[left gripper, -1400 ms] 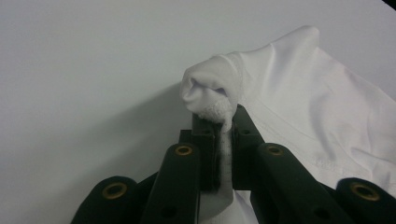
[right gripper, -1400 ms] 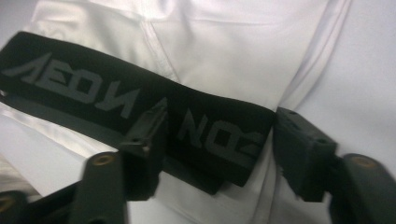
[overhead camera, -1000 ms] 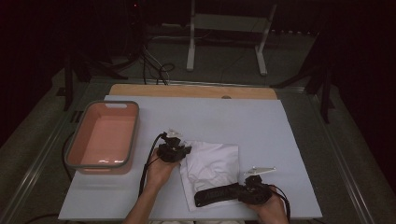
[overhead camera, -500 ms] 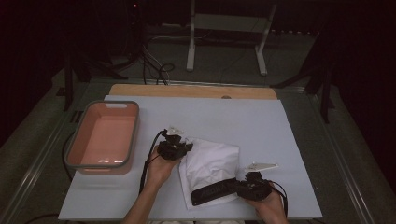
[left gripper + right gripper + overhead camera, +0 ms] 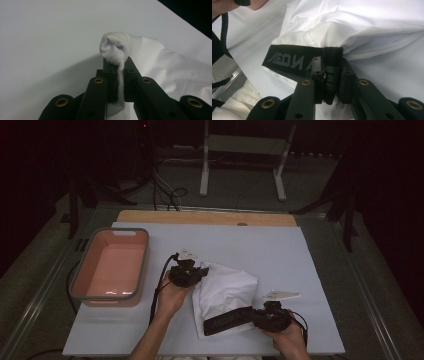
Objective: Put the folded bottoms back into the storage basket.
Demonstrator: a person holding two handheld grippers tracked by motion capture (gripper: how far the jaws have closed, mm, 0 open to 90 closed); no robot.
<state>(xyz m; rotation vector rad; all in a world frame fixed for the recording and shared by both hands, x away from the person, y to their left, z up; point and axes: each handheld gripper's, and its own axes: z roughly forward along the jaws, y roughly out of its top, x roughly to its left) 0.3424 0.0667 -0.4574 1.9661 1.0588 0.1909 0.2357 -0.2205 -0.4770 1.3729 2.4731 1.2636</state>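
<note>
A white garment (image 5: 225,287) with a black lettered waistband (image 5: 227,321) lies on the white table sheet (image 5: 260,245). My left gripper (image 5: 202,271) is shut on a bunched fold at the garment's upper left and holds it above the sheet. In the left gripper view the fold (image 5: 116,46) bulges out over the left gripper (image 5: 120,63). My right gripper (image 5: 250,316) lies low at the front right, shut on the band's right end. Its jaws have just been closing on the waistband (image 5: 289,58), now pinched in the right gripper (image 5: 332,62).
A pink tub (image 5: 82,287) with a grey rim stands at the sheet's left. A wooden board edge (image 5: 200,216) runs along the far side. Beyond it are cables and a white metal stand (image 5: 240,145) on the dark floor.
My left gripper has risen with the fabric fold, and the garment now tents up higher toward it. The right hand has stayed in place on the waistband.
</note>
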